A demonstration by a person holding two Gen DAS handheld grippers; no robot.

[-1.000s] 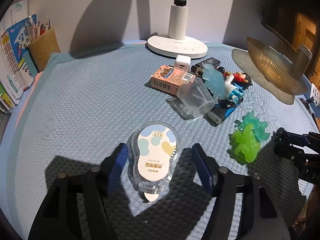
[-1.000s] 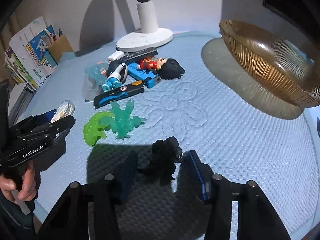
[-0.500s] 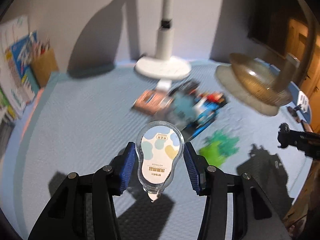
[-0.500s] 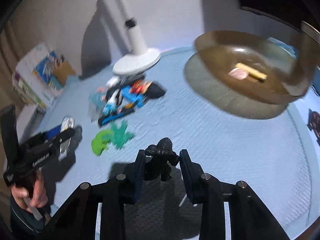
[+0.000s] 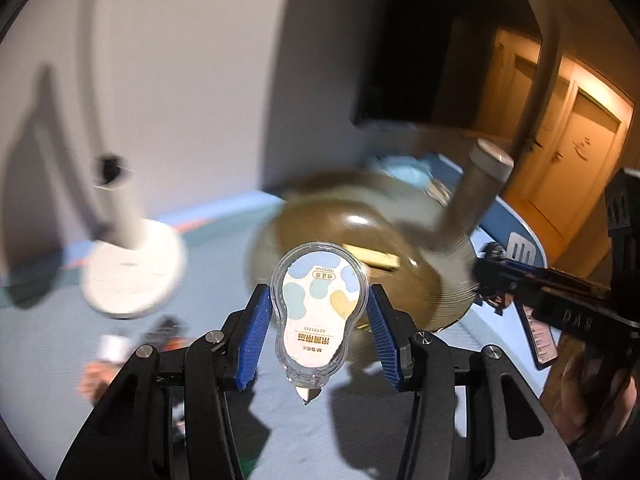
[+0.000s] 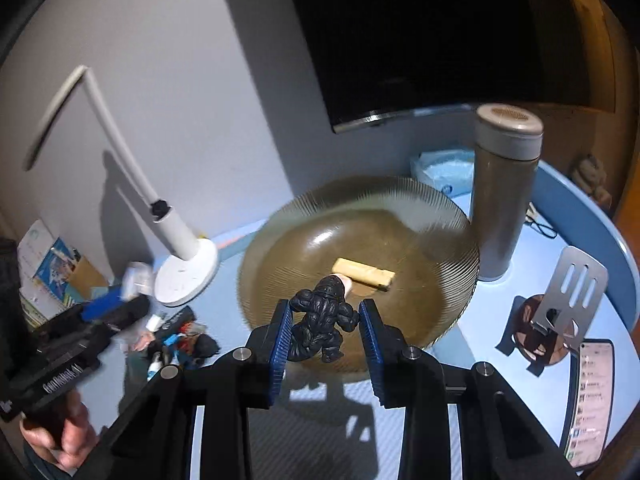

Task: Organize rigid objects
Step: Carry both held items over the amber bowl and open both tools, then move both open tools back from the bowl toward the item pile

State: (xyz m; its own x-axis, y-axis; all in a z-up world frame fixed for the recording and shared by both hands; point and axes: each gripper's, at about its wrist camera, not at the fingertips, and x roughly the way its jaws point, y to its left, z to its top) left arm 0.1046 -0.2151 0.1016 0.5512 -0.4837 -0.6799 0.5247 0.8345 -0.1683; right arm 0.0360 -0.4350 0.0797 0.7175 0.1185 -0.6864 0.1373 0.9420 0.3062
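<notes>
We see a ribbed amber bowl (image 6: 436, 240) on the blue table (image 6: 520, 280), already holding a tan block (image 6: 362, 274). A tall grey flask (image 6: 506, 196) stands just beside the bowl's far right rim, a white lamp (image 6: 186, 276) stands to its left, and a heap of small toys (image 6: 180, 340) lies near the lamp base. A metal stand (image 6: 570, 296) and a phone (image 6: 592, 400) lie at the right. Our left gripper (image 5: 318, 320) pinches a clear, bulb-shaped correction tape (image 5: 318, 316) with blue and yellow blotches, its tip pointing toward us, held in the air before the bowl. Our right gripper (image 6: 326, 330) pinches a glossy black figure (image 6: 322, 326) by its arms, above the bowl's near rim. The left view is blurred.
</notes>
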